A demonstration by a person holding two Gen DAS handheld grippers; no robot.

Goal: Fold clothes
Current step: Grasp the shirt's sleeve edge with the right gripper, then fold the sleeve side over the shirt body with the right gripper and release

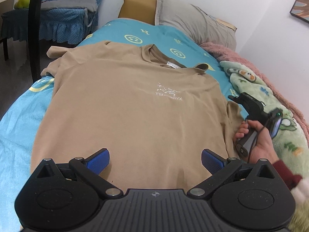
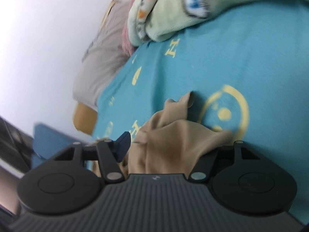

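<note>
A tan T-shirt (image 1: 131,104) with a small white chest print lies flat, front up, on the blue bedspread (image 1: 17,127). My left gripper (image 1: 155,161) is open, hovering over the shirt's lower hem with blue pads spread wide. My right gripper (image 1: 234,98) is at the shirt's right sleeve, held in a hand. In the right wrist view the bunched tan sleeve (image 2: 173,141) lies between the jaws of my right gripper (image 2: 170,145), which stand apart; the right pad is hidden by the cloth, and the view is blurred.
A grey pillow (image 1: 193,19) and tan headboard (image 1: 139,5) are at the bed's far end. A green cartoon blanket (image 1: 270,104) over a pink blanket (image 1: 241,58) runs along the right side by the wall. A blue-covered chair (image 1: 58,19) stands at the left.
</note>
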